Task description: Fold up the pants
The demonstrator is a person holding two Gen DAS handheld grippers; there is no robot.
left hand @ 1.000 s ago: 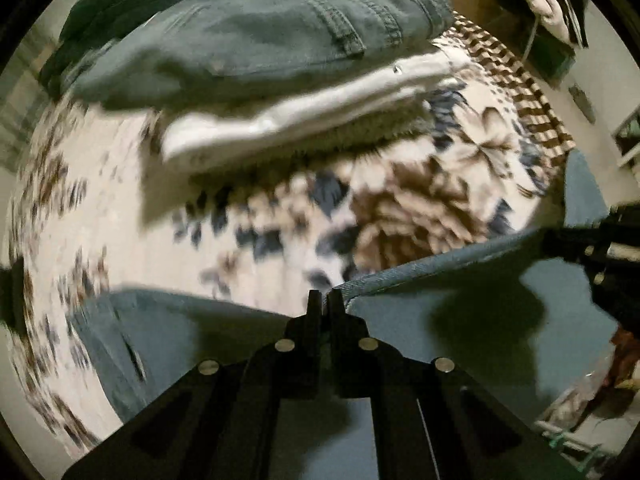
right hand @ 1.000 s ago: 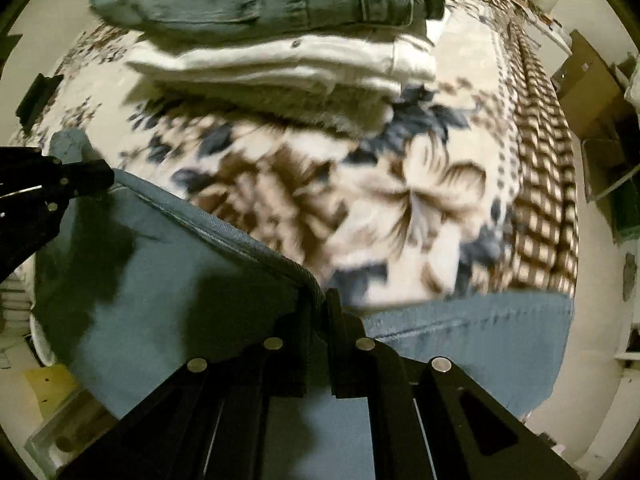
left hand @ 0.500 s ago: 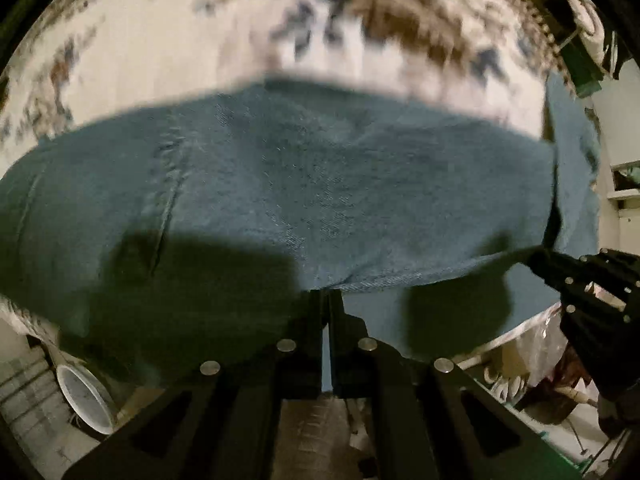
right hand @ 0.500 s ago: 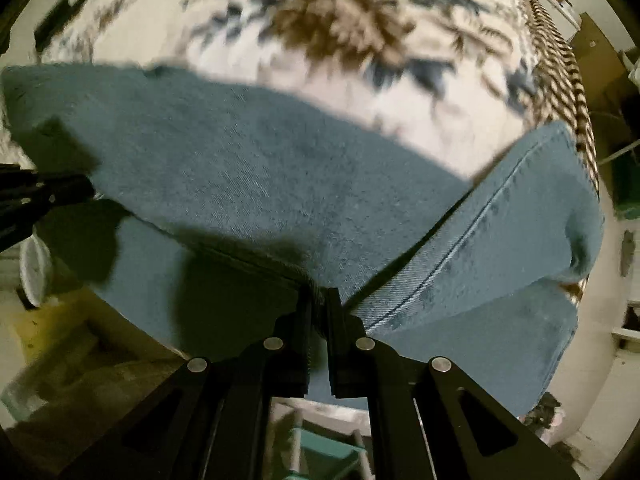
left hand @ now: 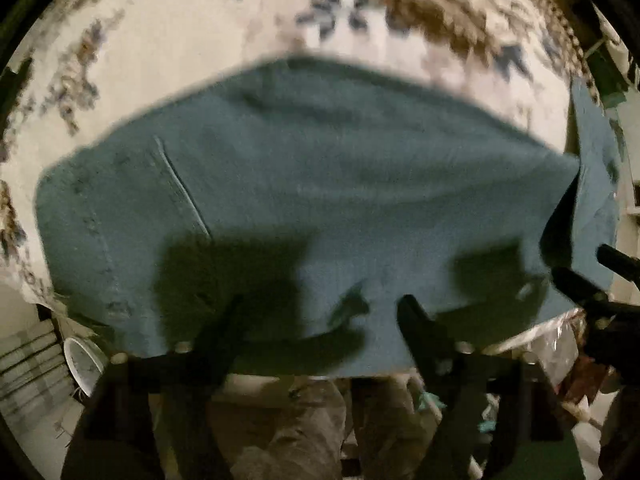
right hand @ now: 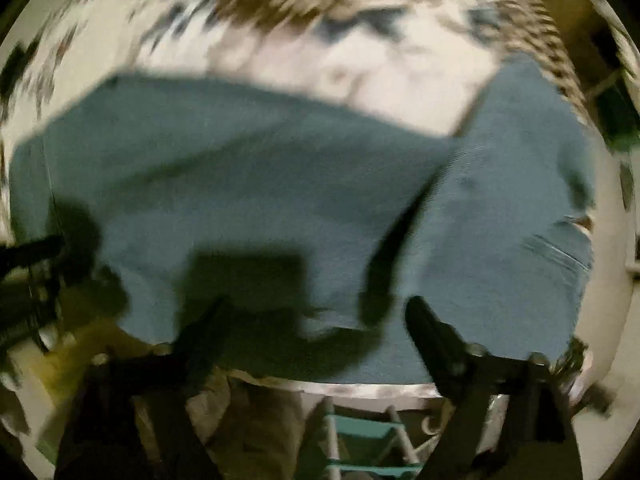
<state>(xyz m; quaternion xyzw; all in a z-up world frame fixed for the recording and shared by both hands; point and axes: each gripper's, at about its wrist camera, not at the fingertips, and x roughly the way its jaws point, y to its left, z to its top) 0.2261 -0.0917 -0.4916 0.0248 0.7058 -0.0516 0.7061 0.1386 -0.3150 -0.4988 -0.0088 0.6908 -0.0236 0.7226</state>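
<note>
Left wrist view: the left tool [left hand: 320, 312] gapes wide, holding nothing, as does the right tool [right hand: 316, 316]. The folded pants [left hand: 312, 184] lie at the bed's [left hand: 168, 40] near edge, overhanging; I judge the overhang may slide off and unfold.

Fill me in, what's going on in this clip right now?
A person with two handheld grippers is folding a pair of blue jeans on a bed covered by a floral blanket. Both the left gripper and the right gripper are open, fingers spread just over the near edge of the denim, gripping nothing. The jeans lie flat in a folded layer, with another part of them off to the right. Both views are motion-blurred, so finer detail is unclear.
</note>
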